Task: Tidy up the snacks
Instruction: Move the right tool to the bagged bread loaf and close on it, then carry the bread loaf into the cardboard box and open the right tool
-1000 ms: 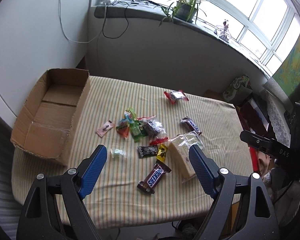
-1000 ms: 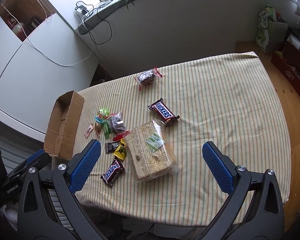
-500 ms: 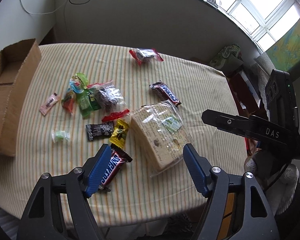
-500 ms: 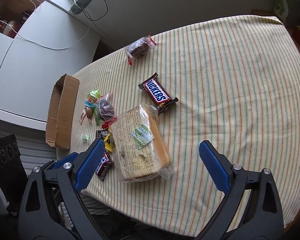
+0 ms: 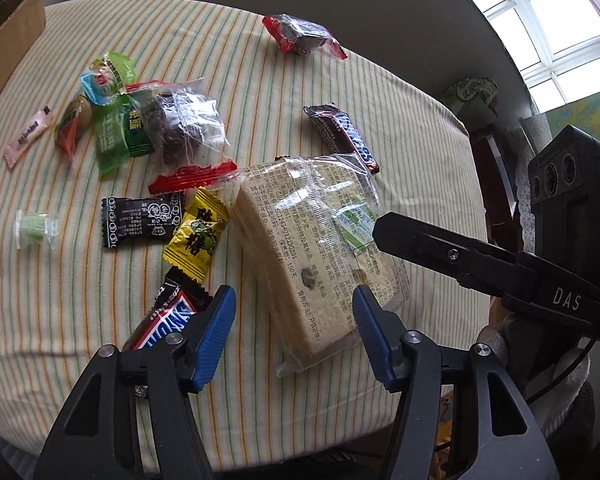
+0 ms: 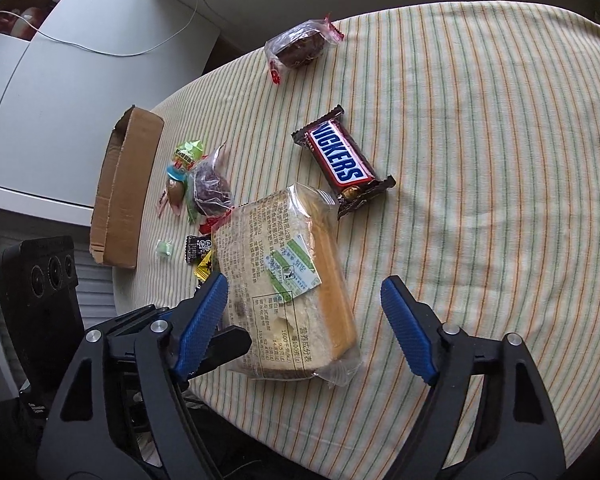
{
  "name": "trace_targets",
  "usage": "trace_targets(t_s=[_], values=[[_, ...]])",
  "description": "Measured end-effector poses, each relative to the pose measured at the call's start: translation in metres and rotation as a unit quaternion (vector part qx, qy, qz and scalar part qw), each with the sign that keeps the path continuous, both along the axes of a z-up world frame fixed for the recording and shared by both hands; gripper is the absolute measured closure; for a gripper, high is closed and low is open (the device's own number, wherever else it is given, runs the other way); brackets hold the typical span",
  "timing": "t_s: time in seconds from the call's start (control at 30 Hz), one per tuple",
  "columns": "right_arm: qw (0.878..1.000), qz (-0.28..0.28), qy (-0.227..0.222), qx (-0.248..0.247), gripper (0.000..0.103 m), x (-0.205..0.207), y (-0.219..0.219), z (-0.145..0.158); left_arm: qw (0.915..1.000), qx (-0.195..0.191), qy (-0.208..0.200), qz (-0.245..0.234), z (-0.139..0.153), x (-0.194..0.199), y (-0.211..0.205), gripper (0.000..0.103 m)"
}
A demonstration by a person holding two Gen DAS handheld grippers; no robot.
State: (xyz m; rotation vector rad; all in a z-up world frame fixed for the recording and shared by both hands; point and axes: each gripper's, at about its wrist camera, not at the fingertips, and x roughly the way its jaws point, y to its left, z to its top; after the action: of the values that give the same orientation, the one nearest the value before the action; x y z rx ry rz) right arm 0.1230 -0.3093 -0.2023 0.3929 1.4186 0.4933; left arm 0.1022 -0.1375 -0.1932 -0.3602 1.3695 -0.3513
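Observation:
A clear-wrapped loaf of sliced bread (image 5: 312, 248) (image 6: 288, 280) lies near the front edge of the striped tablecloth (image 6: 480, 120). My left gripper (image 5: 292, 304) hovers over the loaf's near end with the jaws closing; both blue pads flank the wrapper without pressing it. My right gripper (image 6: 304, 284) straddles the same loaf from the other side, jaws also closing, its right pad well clear. One Snickers bar (image 5: 348, 140) (image 6: 340, 160) lies just beyond the loaf, and another Snickers bar (image 5: 164, 320) sits by my left gripper's left finger.
An open cardboard box (image 6: 120, 192) (image 5: 8, 48) stands at the table's left end. Small wrapped candies (image 5: 116, 120), a black sachet (image 5: 140, 220) and a yellow sweet (image 5: 198, 236) lie left of the loaf. A red-ended wrapped cake (image 6: 300, 46) lies farther back.
Both grippers have sunk and tilted down toward the loaf, which now fills the space between the fingers. Both pairs of jaws have narrowed. The snacks have not moved.

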Motion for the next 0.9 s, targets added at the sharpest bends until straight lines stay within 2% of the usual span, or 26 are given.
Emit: trace_targets(t_s=[0.17, 0.33, 0.53, 0.7, 0.9], values=[[1.0, 0.02, 0.016, 0.012, 0.041, 0.001, 0.009, -0.011, 0.9999, 0.004, -0.004, -0.009, -0.004, 0.002, -0.006, 0.046], [1.0, 0.024, 0.014, 0.015, 0.042, 0.0, 0.011, -0.013, 1.0, -0.007, 0.003, -0.006, -0.011, 0.007, -0.006, 0.046], [1.0, 0.024, 0.016, 0.011, 0.042, 0.001, 0.011, -0.013, 0.9995, -0.017, -0.006, -0.025, -0.01, 0.008, -0.015, 0.046], [0.999, 0.031, 0.009, -0.001, 0.042, -0.001, 0.021, -0.01, 0.999, -0.042, -0.001, -0.017, -0.013, 0.009, -0.008, 0.048], [0.999, 0.043, -0.002, -0.015, 0.042, -0.009, 0.03, -0.002, 0.9993, -0.023, -0.018, -0.022, -0.005, 0.002, -0.008, 0.049]])
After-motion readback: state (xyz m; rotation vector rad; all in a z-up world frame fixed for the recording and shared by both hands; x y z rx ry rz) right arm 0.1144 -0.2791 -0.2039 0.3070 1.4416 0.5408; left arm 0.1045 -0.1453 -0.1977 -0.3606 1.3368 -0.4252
